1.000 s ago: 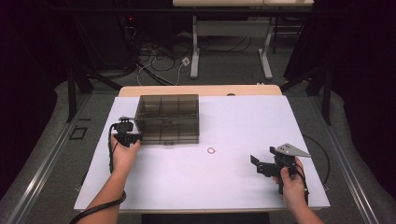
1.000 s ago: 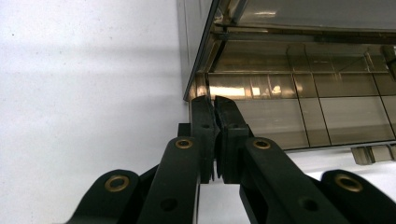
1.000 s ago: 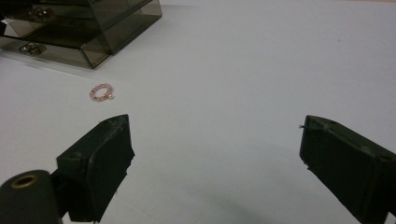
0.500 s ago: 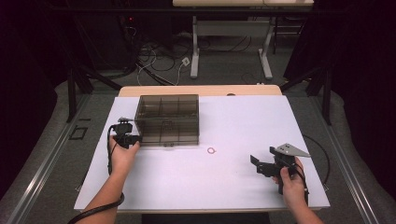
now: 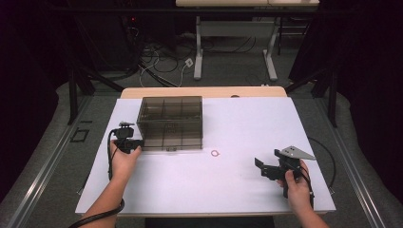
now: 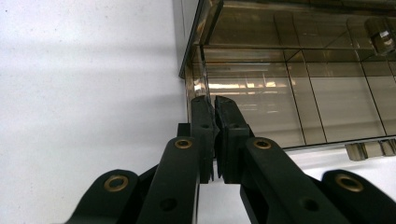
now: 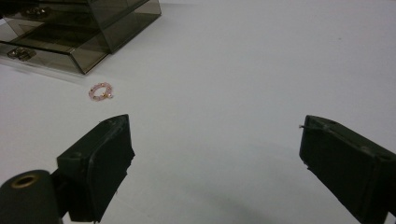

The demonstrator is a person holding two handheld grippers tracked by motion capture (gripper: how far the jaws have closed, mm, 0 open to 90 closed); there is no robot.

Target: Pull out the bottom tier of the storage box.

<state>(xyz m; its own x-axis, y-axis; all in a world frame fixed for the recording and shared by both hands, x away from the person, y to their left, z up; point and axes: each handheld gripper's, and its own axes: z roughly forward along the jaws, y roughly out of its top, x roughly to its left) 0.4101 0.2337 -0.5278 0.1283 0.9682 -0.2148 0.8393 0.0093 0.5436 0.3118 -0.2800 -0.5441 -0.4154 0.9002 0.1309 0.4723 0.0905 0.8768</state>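
So my left gripper [image 6: 215, 105] sits clenched against the smoky box's [image 5: 169, 122] corner, right gripper [image 7: 215, 161] spread wide — bead ring [image 5: 215, 153] lies on the table beside the box, not yet picked up.

Bright white table [image 5: 237, 190] under overhead light, dark surroundings, soft shadows, glare on smoky box [image 6: 289, 93], blurred near claws.

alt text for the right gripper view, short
The right gripper has its two black jaws wide open over a white table, aimed toward a small pink bead ring. A smoky clear plastic box sits just beyond the ring.
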